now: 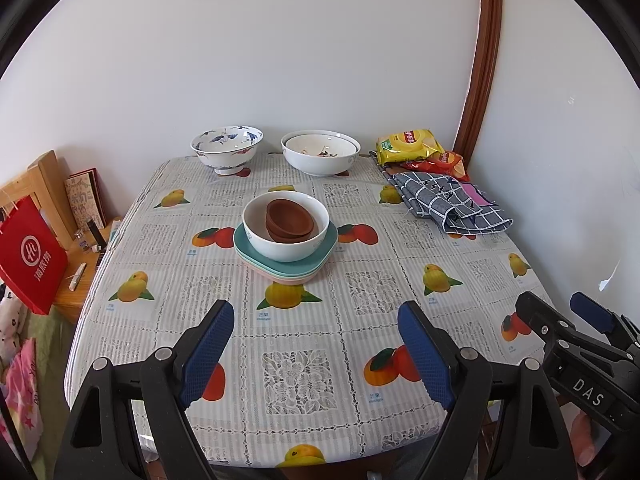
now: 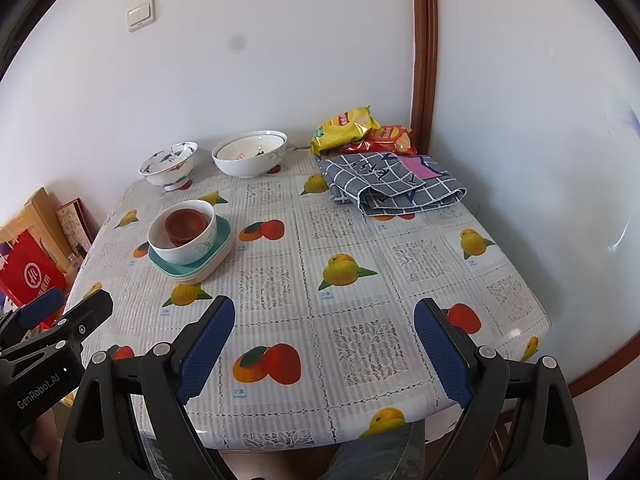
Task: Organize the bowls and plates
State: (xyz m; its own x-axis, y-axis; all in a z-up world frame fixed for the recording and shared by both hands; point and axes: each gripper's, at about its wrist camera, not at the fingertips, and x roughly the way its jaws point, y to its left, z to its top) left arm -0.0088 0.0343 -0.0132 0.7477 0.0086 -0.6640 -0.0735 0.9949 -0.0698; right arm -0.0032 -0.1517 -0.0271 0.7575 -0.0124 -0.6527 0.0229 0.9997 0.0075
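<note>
I have the left gripper (image 1: 316, 354) and right gripper (image 2: 324, 354) hovering over the near edge of the surface (image 1: 304, 420), fingers spread apart and empty. Toward the middle, the white bowl (image 1: 286, 226) holds what look like two nested brown bowls (image 1: 290, 218) and sits on stacked plates (image 1: 280, 268). Along the far edge stand a blue-patterned bowl (image 1: 227, 149) and a large white bowl (image 1: 320, 152).

Stacked plates (image 1: 280, 268) sit largely hidden beneath a white bowl (image 1: 286, 240); how many is unclear. The red bag (image 2: 30, 276) is cut by the frame's edge.
</note>
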